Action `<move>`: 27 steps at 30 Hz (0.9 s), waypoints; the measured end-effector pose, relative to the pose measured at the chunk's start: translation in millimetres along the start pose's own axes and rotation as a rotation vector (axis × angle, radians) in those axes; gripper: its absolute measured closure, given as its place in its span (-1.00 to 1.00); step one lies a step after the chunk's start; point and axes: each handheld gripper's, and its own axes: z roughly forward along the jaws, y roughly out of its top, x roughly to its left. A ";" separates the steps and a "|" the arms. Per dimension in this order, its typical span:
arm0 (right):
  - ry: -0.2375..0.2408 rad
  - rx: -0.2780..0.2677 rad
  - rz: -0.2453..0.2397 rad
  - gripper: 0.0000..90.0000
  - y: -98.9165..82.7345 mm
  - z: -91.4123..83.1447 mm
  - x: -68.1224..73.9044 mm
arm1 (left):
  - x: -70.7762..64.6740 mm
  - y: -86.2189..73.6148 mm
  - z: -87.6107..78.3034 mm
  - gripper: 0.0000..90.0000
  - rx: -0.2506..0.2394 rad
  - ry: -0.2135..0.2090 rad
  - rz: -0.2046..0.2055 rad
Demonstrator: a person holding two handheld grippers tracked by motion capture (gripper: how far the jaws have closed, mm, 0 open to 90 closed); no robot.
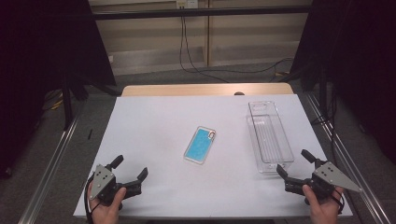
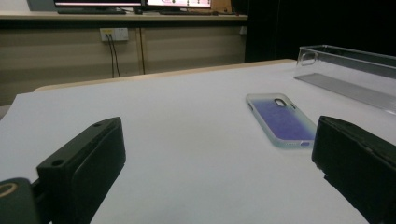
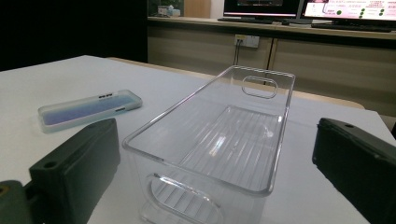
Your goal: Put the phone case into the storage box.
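A blue phone case [image 1: 200,145] with a clear rim lies flat near the middle of the white table [image 1: 154,121]. A clear plastic bin [image 1: 269,136] stands empty at the right. My left gripper [image 1: 130,169] rests at the front left corner, open, nothing between its jaws; from its own camera the phone case [image 2: 280,119] lies ahead to the right and the bin [image 2: 348,74] farther right. My right gripper [image 1: 294,163] sits at the front right, open, just short of the bin's near end. Its own camera looks along the bin [image 3: 219,140], phone case [image 3: 88,110] to the left.
The table's far edge shows a strip of bare wood [image 1: 205,89]. Black curtains hang at both sides and metal rails [image 1: 51,158] run along the floor. Cables [image 1: 191,60] trail on the carpet beyond the table. A wide stretch of white surface lies between the two grippers.
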 end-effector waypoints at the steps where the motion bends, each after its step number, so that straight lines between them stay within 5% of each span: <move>1: -0.002 0.000 -0.001 -0.99 0.0 -0.4 0.4 | -0.6 0.1 0.8 -0.94 -0.002 -0.003 -0.004; 27: -0.001 -0.003 0.014 -0.99 -0.9 -3.7 0.6 | -15.1 8.9 27.2 -0.94 0.009 -0.054 0.014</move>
